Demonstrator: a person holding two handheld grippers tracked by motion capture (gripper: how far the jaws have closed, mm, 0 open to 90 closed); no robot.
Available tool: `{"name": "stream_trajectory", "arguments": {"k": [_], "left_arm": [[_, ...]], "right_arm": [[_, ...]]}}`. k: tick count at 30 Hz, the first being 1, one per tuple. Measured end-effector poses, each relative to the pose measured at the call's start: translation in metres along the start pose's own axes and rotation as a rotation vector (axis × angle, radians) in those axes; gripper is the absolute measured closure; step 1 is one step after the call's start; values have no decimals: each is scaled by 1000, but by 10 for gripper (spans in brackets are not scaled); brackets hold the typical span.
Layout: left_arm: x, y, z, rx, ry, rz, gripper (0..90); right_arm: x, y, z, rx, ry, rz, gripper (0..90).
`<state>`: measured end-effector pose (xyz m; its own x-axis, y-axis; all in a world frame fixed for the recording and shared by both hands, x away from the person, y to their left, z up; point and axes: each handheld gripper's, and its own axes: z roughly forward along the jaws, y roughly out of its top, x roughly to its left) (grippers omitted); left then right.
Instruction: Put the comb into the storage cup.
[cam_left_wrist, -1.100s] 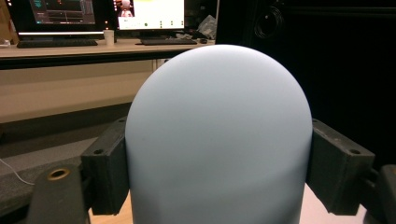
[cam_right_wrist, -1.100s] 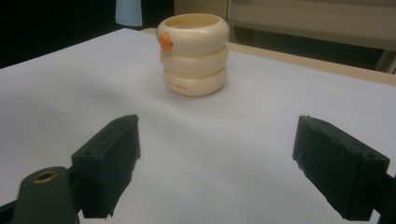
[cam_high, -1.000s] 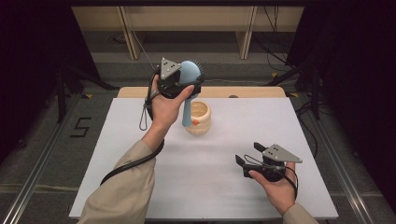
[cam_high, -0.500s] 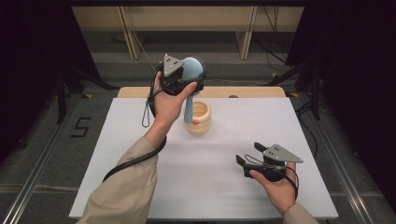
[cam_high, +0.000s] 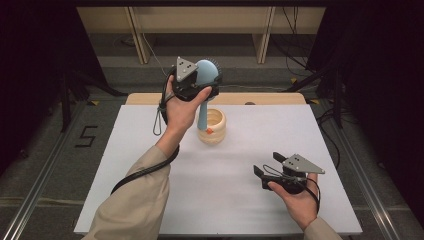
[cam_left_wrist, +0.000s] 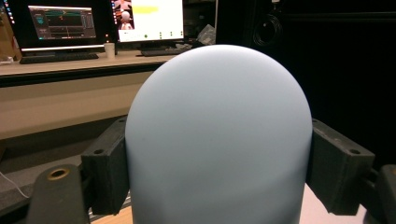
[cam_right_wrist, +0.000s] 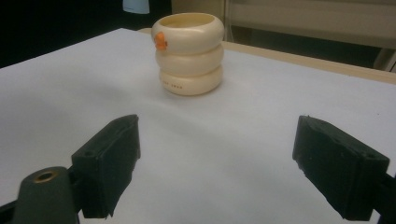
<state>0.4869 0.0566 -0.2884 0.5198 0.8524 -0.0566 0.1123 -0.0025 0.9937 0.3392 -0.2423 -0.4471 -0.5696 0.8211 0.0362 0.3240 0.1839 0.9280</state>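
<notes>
bright table, dark surroundings, perhaps slight blur

Brush (cam_left_wrist: 217, 140): pale blue head, matt, smooth, looks like soft-touch plastic or silicone; no glare on the dome. Cup (cam_right_wrist: 190, 53): cream, three stacked rings, semi-gloss plastic with faint sheen, small orange glossy tab at its 10 o'clock rim. Table (cam_high: 240, 200): white top, matt, paper-like, smooth; bare light wood strip along the 12 o'clock edge. Left gripper (cam_high: 192, 85) and right gripper (cam_right_wrist: 219, 163): jaw blocks black, matt, slightly grainy, like printed plastic; top plates grey, flat finish. Sleeve (cam_high: 135, 210): beige woven cloth.
</notes>
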Motion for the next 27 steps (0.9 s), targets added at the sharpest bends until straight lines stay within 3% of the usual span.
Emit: {"name": "stream_trajectory", "arguments": {"k": [27], "left_arm": [[2, 1, 25, 13, -7, 8, 197]], "right_arm": [[-2, -2, 0, 0, 5, 11, 159]]}}
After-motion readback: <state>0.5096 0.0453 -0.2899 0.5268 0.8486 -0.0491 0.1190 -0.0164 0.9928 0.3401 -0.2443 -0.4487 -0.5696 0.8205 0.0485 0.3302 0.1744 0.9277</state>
